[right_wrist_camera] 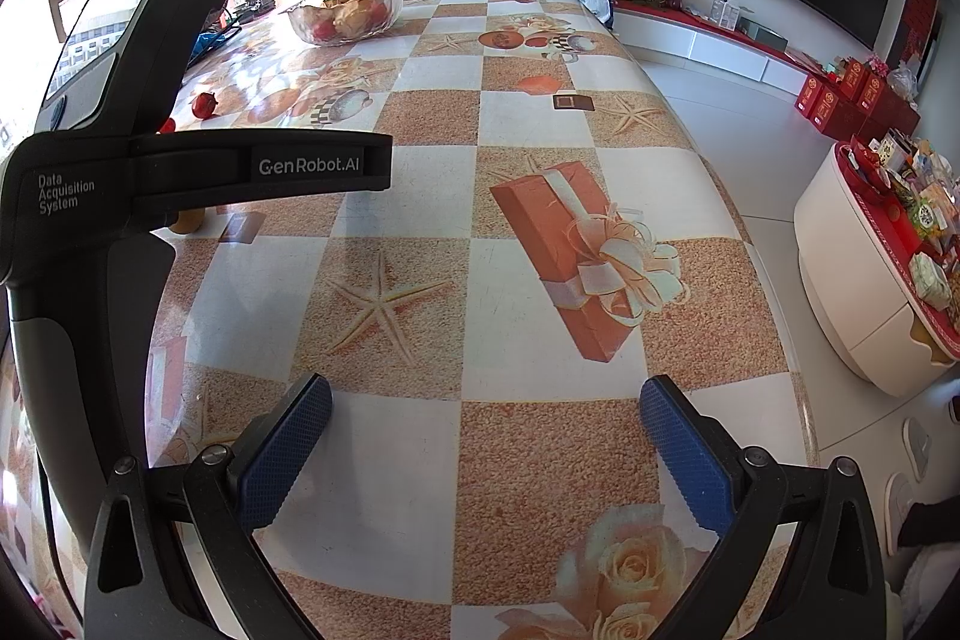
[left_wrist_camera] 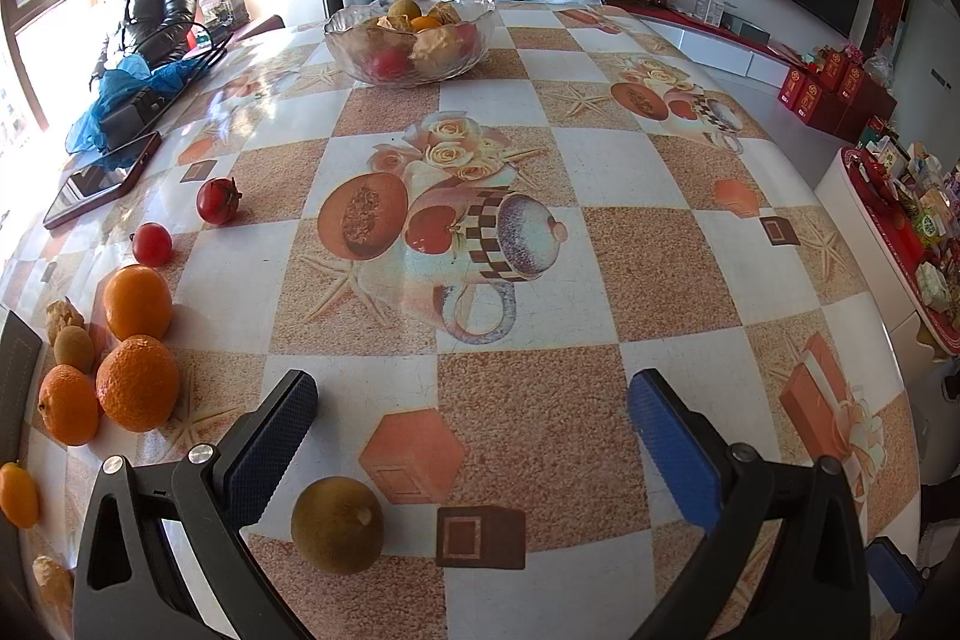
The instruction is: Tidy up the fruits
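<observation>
- The left hand-held gripper (left_wrist_camera: 474, 394) is spread wide, its blue ribbed pads (left_wrist_camera: 672, 451) gripping nothing. A round greenish-brown fruit (left_wrist_camera: 337, 525) lies on the counter (left_wrist_camera: 600, 172) low between the fingers, just beside the left-hand pad; whether it touches is unclear.
- The right hand-held gripper (right_wrist_camera: 486, 403) is likewise spread wide and bare, hovering over a glossy checkered cloth printed with starfish, roses and a gift box.
- Left of the left hand-held gripper lies a close cluster: three dimpled oranges (left_wrist_camera: 138, 382), a small brown fruit (left_wrist_camera: 73, 349) and a wrinkled tan piece (left_wrist_camera: 63, 316) among them.
- Beyond the cluster sit two smooth red tomatoes (left_wrist_camera: 218, 200), a little apart from each other.
- A scalloped clear glass bowl (left_wrist_camera: 411, 37) stands at the counter's far end, holding red, orange and brown fruit.
- A dark phone (left_wrist_camera: 102, 187) lies flat near the left edge, next to crumpled blue plastic (left_wrist_camera: 129, 85).
- A person in a shiny black jacket (left_wrist_camera: 153, 1) is beyond the far left corner.
</observation>
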### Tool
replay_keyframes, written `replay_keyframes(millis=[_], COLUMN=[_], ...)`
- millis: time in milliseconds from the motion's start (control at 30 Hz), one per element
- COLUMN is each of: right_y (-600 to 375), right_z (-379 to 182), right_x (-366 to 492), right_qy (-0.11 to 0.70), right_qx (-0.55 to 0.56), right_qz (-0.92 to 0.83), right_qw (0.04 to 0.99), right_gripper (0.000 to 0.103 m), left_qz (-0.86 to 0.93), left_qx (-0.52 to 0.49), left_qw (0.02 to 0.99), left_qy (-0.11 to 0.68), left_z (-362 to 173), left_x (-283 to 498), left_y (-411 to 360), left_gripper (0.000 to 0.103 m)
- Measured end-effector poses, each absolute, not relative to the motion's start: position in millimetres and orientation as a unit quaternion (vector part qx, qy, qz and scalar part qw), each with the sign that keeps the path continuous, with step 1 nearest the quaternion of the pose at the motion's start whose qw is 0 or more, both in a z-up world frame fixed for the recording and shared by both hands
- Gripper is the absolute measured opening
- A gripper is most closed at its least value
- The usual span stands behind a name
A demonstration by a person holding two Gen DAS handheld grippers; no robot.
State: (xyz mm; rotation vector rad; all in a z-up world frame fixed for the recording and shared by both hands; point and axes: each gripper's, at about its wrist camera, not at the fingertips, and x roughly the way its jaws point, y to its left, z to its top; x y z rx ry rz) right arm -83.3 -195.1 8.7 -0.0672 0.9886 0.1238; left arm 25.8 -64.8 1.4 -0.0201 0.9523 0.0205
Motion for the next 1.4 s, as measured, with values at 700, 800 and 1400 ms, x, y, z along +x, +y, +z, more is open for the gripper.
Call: replay_keyframes(millis=[700,800,1400], right_y=[-195,-195,-195], right_z=[9,9,8], right_x=[-82,-83,-83], right_qy=[0.474,0.474,0.473], right_qx=[-0.032,-0.032,-0.032], right_qz=[0.059,0.059,0.058], right_qw=[0.878,0.878,0.878], right_gripper=[0.103,0.103,0.103], left_qz=[0.007,0.005,0.062], left_qx=[-0.004,0.010,-0.040], left_qw=[0.887,0.885,0.881], left_qy=[0.461,0.466,0.468], left_z=[2,5,-1], left_x=[25,2,-107], left_y=[-65,-55,107], left_gripper=[0.103,0.103,0.103])
